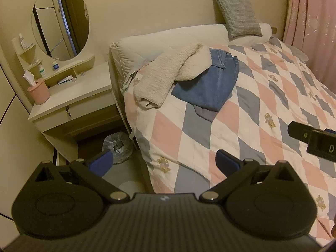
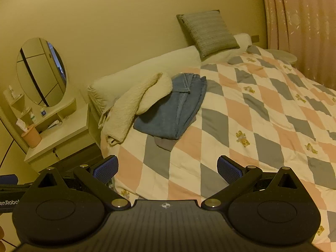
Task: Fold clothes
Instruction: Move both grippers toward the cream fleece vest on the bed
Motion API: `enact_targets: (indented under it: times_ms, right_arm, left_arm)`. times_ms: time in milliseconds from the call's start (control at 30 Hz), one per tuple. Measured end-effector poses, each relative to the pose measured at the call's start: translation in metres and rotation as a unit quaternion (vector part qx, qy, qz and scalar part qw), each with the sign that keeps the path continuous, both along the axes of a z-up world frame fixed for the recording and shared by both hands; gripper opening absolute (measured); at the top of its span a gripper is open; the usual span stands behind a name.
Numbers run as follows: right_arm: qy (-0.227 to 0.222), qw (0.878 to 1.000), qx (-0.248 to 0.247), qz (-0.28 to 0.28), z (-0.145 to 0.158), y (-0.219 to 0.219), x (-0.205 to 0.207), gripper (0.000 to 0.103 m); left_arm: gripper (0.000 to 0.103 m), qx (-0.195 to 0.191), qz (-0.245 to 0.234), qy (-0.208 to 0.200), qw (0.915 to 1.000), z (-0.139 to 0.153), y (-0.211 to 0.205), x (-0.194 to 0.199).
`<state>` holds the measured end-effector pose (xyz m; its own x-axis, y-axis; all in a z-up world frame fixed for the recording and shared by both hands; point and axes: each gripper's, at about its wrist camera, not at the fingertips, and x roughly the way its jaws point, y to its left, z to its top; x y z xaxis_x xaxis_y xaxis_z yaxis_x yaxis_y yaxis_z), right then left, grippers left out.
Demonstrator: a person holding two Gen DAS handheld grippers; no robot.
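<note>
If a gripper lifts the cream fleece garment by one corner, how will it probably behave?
The fleece garment will probably hang limp, since it already drapes in soft folds. It looks thick and fluffy, so likely bulky yet light. Part of it lies over the jeans, so lifting may drag them slightly.

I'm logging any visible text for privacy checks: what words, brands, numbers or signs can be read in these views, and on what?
"enRobot", cut off at the frame edge: on the left tool body, seen from the right wrist view.
"D": on the right tool body, seen from the left wrist view.
Small round emblem, no letters: on each tool's ribbed top.
Labels on the bottles on the dresser shelves: too small to read.
Clothes and quilt: no text visible.
</note>
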<state>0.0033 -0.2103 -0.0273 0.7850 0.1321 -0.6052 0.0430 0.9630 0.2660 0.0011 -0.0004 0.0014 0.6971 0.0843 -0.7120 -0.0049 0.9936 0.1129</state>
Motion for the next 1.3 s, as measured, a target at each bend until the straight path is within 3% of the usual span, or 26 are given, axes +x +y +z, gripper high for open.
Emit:
enact_targets:
  times_ms: [700, 900, 1067, 1300]
  right_arm:
    - [0.001, 1.000, -0.010, 0.009, -0.001, 0.001, 0.009, 0.103]
    - [0.007, 1.000, -0.007, 0.003, -0.010, -0.002, 0.013, 0.103]
    - [0.026, 1.000, 0.000, -0.007, -0.020, -0.004, 0.019, 0.103]
    - [0.054, 0.998, 0.001, -0.011, -0.038, 0.000, 0.046, 0.103]
  left_arm:
    - [0.102, -0.003, -0.004, -0.001, 1.0000, -0.013, 0.001, -0.003]
    - [0.102, -0.022, -0.021, 0.034, 0.9990, -0.024, 0.005, 0.005]
    - [0.102, -0.062, -0.021, 0.052, 0.9965, -0.036, 0.018, 0.007]
    - [0.102, -0.034, -0.012, 0.095, 0.9948, -0.061, 0.031, 0.042]
